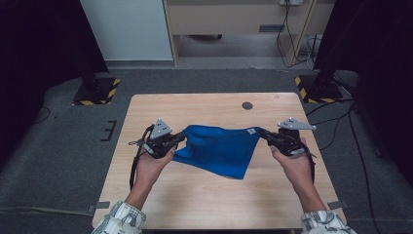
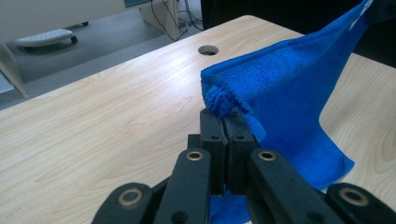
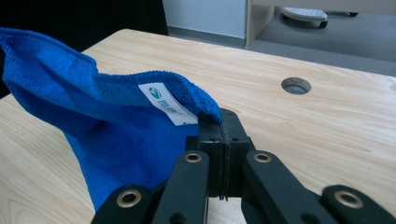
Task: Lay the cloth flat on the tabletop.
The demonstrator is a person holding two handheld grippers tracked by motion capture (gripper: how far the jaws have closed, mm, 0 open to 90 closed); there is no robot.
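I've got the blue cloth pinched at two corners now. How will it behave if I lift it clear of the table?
Probably floppy: the blue cloth sags between the left gripper and right gripper, its lower edge resting on the table. Likely light, since small corner pinches hold it up. The terry pile should resist slipping, though the thin corner grips could pull free.

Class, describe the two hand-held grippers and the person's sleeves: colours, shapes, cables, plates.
The left gripper and the right gripper are black, each topped by a grey three-cornered plate, with a black cable trailing back along the forearm. In the gripper views their jaws are flat black bars on linkage arms with brass-coloured pivot rings. The sleeves are pale with a dark pattern.
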